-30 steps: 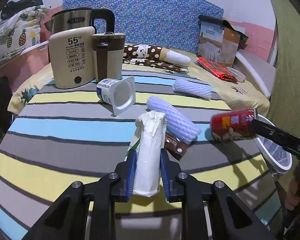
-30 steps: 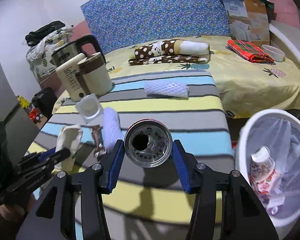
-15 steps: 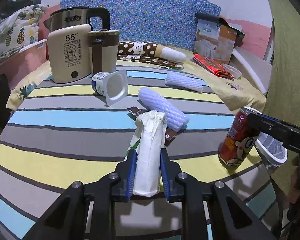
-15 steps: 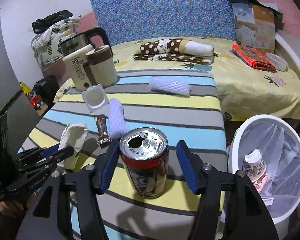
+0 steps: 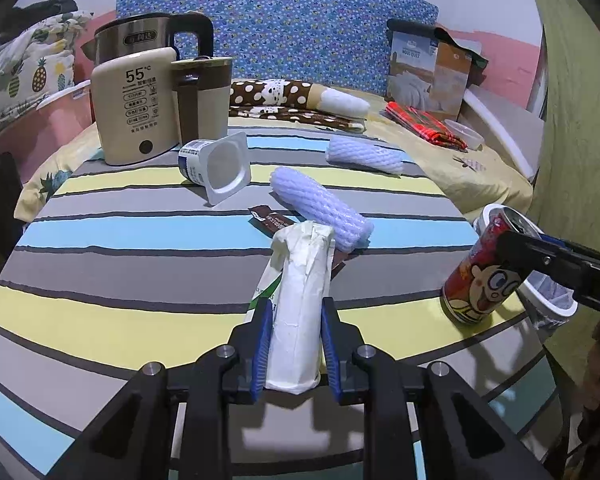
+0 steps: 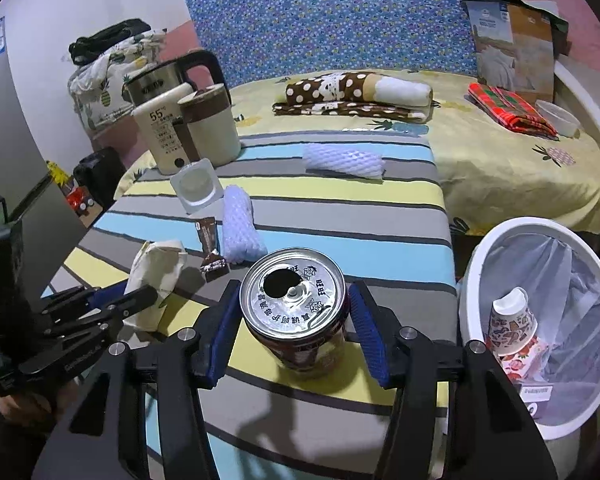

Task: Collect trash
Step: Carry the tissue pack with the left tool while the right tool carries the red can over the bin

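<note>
Can [image 6: 296, 312] upright near table's right edge between my right tongs [image 6: 294, 326], closing but untouching; recentre before squeezing, left tongs [image 5: 294, 344] clenching the paper bag [image 5: 300, 300].

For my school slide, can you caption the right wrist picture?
Right gripper around a red can standing on the striped table, beside the white bin.

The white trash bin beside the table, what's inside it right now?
The white trash bin holds a clear liner, a patterned paper cup lying on a printed wrapper. Whatever lies beneath them is hidden.
</note>
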Motion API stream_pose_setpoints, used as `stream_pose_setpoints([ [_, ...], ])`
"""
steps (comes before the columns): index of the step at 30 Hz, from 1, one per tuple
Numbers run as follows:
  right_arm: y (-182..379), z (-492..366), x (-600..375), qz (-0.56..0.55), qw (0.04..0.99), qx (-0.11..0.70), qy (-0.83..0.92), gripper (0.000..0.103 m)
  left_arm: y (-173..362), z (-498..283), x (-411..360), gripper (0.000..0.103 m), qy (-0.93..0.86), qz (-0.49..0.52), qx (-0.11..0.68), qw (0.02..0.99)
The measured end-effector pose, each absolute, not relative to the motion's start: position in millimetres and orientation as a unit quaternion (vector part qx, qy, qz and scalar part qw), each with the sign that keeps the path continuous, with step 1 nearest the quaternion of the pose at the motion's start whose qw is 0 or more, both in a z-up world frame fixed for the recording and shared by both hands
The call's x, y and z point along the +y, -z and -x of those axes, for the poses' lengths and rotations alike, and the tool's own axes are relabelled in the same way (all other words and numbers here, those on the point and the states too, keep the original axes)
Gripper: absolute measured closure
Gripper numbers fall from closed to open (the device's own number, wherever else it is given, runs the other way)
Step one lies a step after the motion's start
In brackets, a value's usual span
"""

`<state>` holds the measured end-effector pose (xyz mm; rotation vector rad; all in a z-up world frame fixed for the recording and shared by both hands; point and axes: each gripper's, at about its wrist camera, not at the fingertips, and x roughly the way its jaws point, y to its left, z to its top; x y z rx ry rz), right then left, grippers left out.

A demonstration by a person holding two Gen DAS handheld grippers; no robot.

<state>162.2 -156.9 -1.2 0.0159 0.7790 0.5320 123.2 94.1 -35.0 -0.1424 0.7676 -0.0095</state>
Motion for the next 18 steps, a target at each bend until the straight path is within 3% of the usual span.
stream_pose_setpoints([
  [18, -15, -149, -225, -0.048, 0.914, 0.348, -0.203, 0.047, 7, -129, 16, 0.079, 0.083, 0.056, 0.358, 0.928],
])
